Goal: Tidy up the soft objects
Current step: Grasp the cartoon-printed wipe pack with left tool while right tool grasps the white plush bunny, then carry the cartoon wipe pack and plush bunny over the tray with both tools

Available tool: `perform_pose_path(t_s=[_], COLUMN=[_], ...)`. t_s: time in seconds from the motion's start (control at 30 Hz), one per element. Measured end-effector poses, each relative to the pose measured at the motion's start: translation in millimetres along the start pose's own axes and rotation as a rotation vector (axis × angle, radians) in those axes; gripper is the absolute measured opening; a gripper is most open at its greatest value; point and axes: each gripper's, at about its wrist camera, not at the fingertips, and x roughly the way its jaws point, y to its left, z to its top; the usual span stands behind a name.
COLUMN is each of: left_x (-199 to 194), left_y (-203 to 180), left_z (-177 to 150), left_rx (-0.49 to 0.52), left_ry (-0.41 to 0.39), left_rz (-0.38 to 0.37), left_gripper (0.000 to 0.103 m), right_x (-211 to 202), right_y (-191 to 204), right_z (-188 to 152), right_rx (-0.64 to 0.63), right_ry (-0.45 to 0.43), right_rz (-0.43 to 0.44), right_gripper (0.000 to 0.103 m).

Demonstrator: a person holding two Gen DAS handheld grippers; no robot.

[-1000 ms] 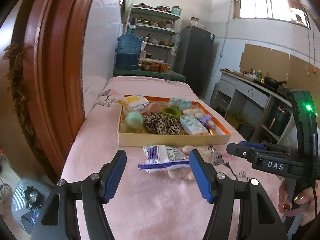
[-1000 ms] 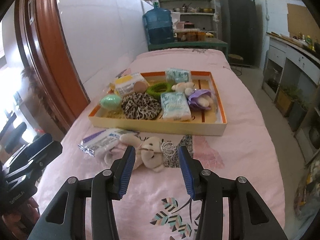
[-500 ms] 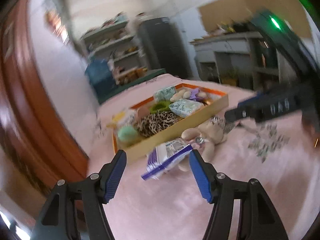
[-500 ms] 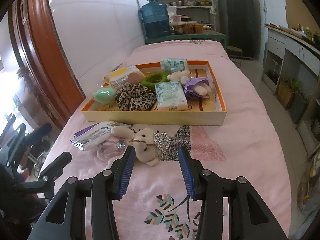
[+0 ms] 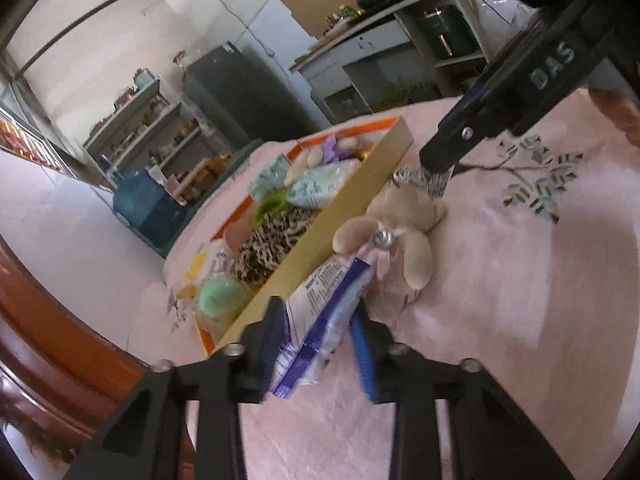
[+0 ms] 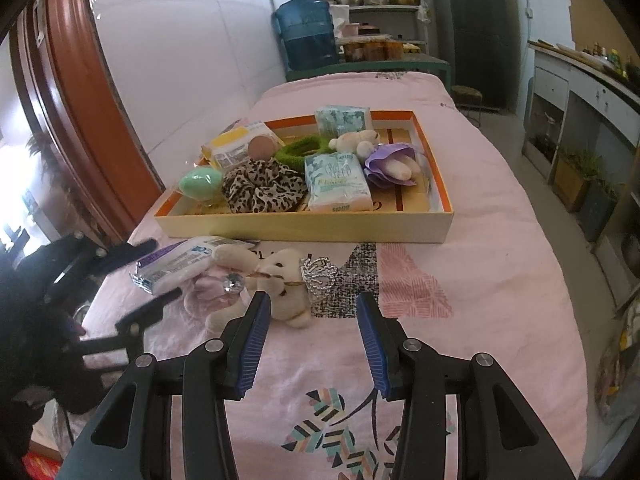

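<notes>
A white and purple tissue pack (image 5: 324, 316) lies on the pink bedspread beside a beige plush bunny (image 5: 400, 220), just in front of the yellow tray (image 5: 320, 240). My left gripper (image 5: 320, 344) is tilted, its jaws close around the pack's near end, open. In the right wrist view the pack (image 6: 176, 264) and the bunny (image 6: 276, 280) lie before the tray (image 6: 304, 228), with the left gripper (image 6: 154, 272) straddling the pack. My right gripper (image 6: 312, 344) is open and empty, just short of the bunny.
The tray holds a leopard scrunchie (image 6: 260, 188), a green egg-shaped item (image 6: 200, 182), tissue packs (image 6: 336, 182), a green ring and small plush toys. A wooden door frame (image 6: 76, 100) stands left. A counter (image 6: 580, 92) stands right of the bed.
My left gripper has rolled, moved forward onto the tissue pack, and narrowed its jaws around it. My right gripper has crept slightly toward the bunny.
</notes>
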Motion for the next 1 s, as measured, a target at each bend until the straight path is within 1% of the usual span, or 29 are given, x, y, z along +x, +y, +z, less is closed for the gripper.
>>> perform_pose_path(t_s=[0.03, 0.07, 0.2, 0.27, 0.33, 0.4, 0.47, 0.5, 0.6, 0.67, 0.7, 0.73, 0.77, 0.83, 0.9, 1.0], left_x=[1.8, 3.6, 1.3, -2.0, -7.7, -19.1, -29.9, -34.1, -55.7, -68.0, -70.3, -74.0, -75.8, -81.5, -83.0, -84.5], left_y=[-0.6, -0.2, -1.1, 2.8, 11.5, 26.4, 40.1, 44.3, 59.7, 64.2, 64.9, 64.6, 64.0, 61.6, 61.4, 61.6], left_z=[-1.7, -3.2, -8.2, -9.2, -9.2, -9.9, -10.6, -10.5, -6.9, -2.7, 0.0, 2.6, 3.9, 6.4, 7.6, 7.4], left_rx=[-0.001, -0.001, -0.017, -0.053, -0.114, -0.218, -0.321, -0.354, -0.503, -0.574, -0.592, -0.614, -0.624, -0.649, -0.672, -0.689], left_ry=[0.007, 0.010, -0.004, -0.012, -0.027, -0.052, -0.073, -0.081, -0.125, -0.160, -0.171, -0.186, -0.196, -0.224, -0.237, -0.241], left_rz=[-0.006, -0.012, -0.029, -0.035, -0.059, -0.090, -0.101, -0.101, -0.075, -0.059, -0.054, -0.042, -0.033, -0.028, -0.040, -0.052], left_gripper=[0.029, 0.024, 0.017, 0.016, 0.014, 0.013, 0.013, 0.013, 0.013, 0.013, 0.013, 0.013, 0.013, 0.013, 0.013, 0.013], right_x=[1.0, 2.0, 7.8, 9.8, 10.5, 10.4, 11.7, 13.2, 19.7, 25.9, 30.1, 32.0, 36.4, 42.8, 50.0, 55.1], right_y=[0.2, 0.4, 2.9, 4.6, 6.0, 6.9, 7.3, 7.4, 7.4, 8.1, 8.3, 8.3, 7.8, 6.2, 4.1, -2.2], right_z=[0.0, -0.3, -0.6, -1.5, -1.8, -2.0, -1.1, -0.2, 2.9, 5.8, 8.2, 9.0, 12.0, 15.5, 18.3, 18.5], right_rx=[-0.001, -0.002, -0.005, -0.006, -0.010, -0.014, -0.012, -0.008, 0.002, 0.007, 0.010, 0.011, 0.013, 0.018, 0.032, 0.074], right_ry=[0.002, 0.003, 0.016, 0.021, 0.022, 0.019, 0.016, 0.016, 0.020, 0.028, 0.029, 0.030, 0.034, 0.047, 0.069, 0.076], right_rz=[0.001, 0.003, 0.019, 0.030, 0.037, 0.037, 0.041, 0.043, 0.051, 0.058, 0.058, 0.057, 0.057, 0.063, 0.072, 0.090], right_gripper=[0.046, 0.046, 0.046, 0.046, 0.046, 0.046, 0.046, 0.046, 0.046, 0.046, 0.046, 0.047, 0.055, 0.068, 0.068, 0.068])
